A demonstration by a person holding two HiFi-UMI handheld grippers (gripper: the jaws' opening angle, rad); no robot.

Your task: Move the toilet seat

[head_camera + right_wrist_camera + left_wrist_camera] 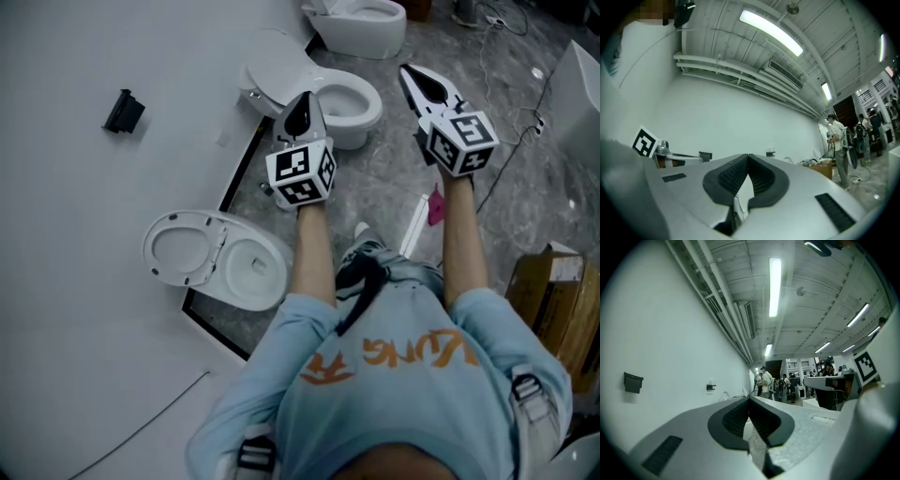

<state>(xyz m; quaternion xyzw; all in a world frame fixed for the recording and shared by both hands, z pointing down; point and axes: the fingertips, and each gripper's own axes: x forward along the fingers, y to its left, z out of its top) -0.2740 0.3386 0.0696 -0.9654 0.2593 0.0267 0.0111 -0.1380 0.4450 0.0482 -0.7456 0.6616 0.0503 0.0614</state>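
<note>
1. Left gripper [304,101] has its jaws pressed together with nothing between them, and it is held up in the air.
2. Right gripper [409,75] is likewise closed and empty, raised well apart from the left one.
3. Toilet seat [178,247] is tipped up toward the white wall [56,187] on the nearest toilet [255,272], apart from both grippers.
4. Second toilet [352,101] stands farther along the wall.

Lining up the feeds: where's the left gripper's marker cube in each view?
Head view: the left gripper's marker cube sits near the centre of the picture.
Left gripper view: not in it; only that gripper's own shut jaws show.
Right gripper view: that cube is at far left, mid-height.
Shared landmark: the white wall, seen in all three.
</note>
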